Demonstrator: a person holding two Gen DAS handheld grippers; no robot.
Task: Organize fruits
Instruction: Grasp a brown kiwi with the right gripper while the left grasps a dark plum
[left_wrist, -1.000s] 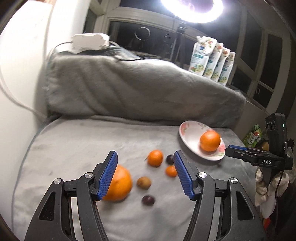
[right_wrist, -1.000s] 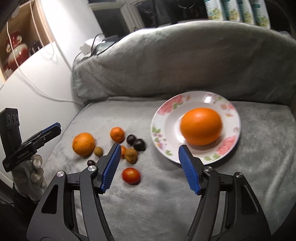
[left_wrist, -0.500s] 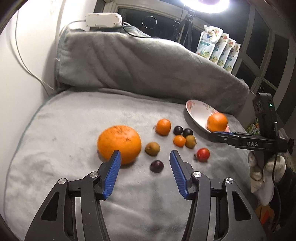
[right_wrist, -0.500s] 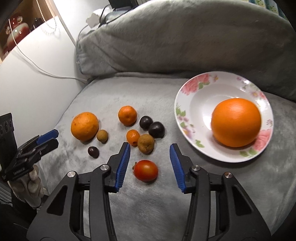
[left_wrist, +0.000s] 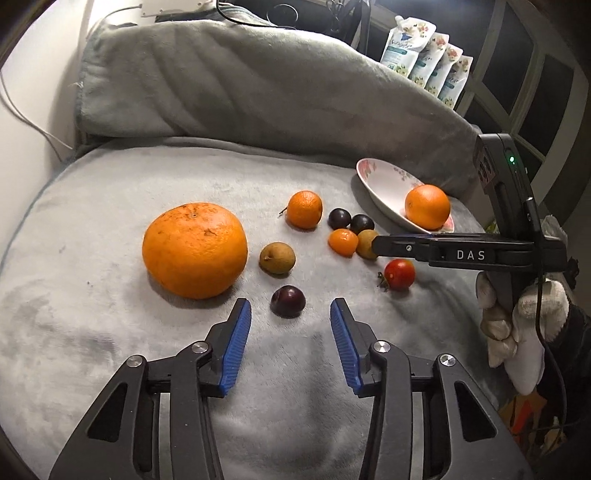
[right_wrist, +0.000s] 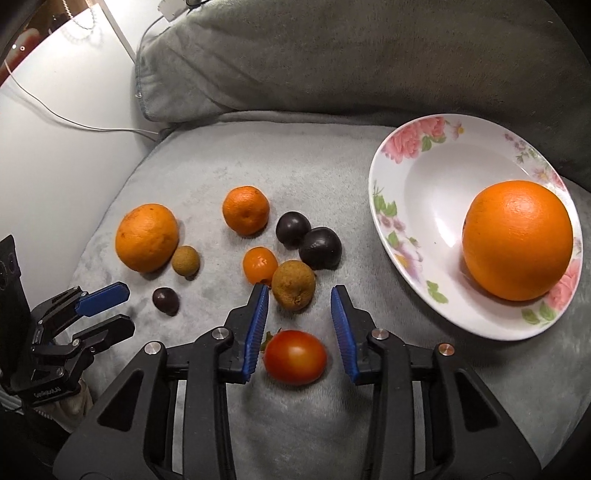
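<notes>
My left gripper (left_wrist: 290, 307) hovers low over the grey blanket, its jaws closing. A dark plum (left_wrist: 288, 301) lies just at its blue tips, untouched. A big orange (left_wrist: 194, 250) and a brown longan (left_wrist: 277, 257) lie beyond. My right gripper (right_wrist: 299, 290) is closing around a red tomato (right_wrist: 295, 356). The tomato lies between the pads with a gap on both sides. A brown fruit (right_wrist: 293, 284) sits at the tips. To the right, a flowered plate (right_wrist: 391, 206) holds one orange (right_wrist: 517, 240).
A mandarin (right_wrist: 245, 210), a small orange fruit (right_wrist: 259, 264) and two dark plums (right_wrist: 319, 247) cluster left of the plate. A folded grey cushion (left_wrist: 258, 85) rises behind. A white wall with a cable (right_wrist: 55, 118) bounds the left. Pouches (left_wrist: 424, 55) stand at a window.
Both grippers came down toward the fruit and their jaws narrowed. The right one moved left, away from the plate, until the tomato lay between its pads. The left one closed in on the plum.
</notes>
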